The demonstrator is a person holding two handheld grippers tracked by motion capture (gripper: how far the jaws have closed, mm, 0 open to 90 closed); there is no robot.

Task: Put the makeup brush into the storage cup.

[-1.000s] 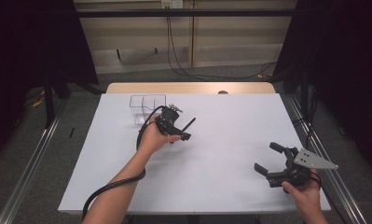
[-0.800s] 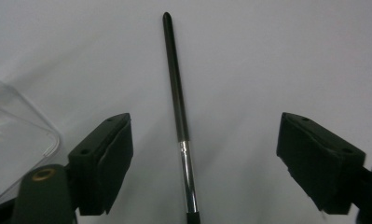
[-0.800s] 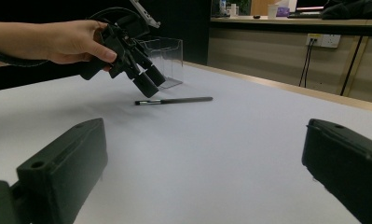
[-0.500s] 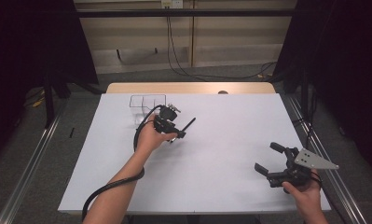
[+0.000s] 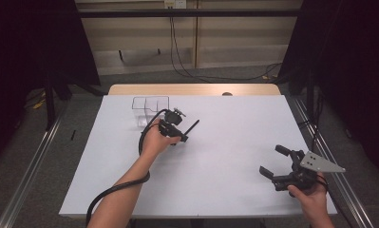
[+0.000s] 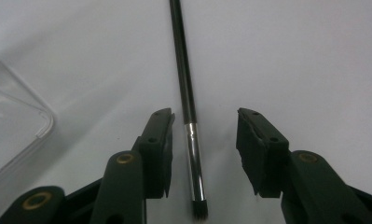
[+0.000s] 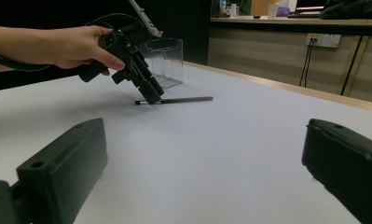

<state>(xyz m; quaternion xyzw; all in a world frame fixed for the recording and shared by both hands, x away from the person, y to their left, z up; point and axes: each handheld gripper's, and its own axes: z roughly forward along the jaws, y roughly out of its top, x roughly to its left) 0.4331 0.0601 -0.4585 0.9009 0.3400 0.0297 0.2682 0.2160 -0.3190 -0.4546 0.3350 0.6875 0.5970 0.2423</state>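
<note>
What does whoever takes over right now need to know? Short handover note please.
Left gripper: down at the table, jaws either side of the brush's metal collar near the bristle end; they have just been closing, pads not yet touching it.
Right gripper: open, holding nothing, near the table's right front edge.
Brush: flat on the table, just right of the clear plastic container.
Done: left gripper lined up on the brush.
Left: finish the grasp and lift; likely the brush goes in the container.
</note>
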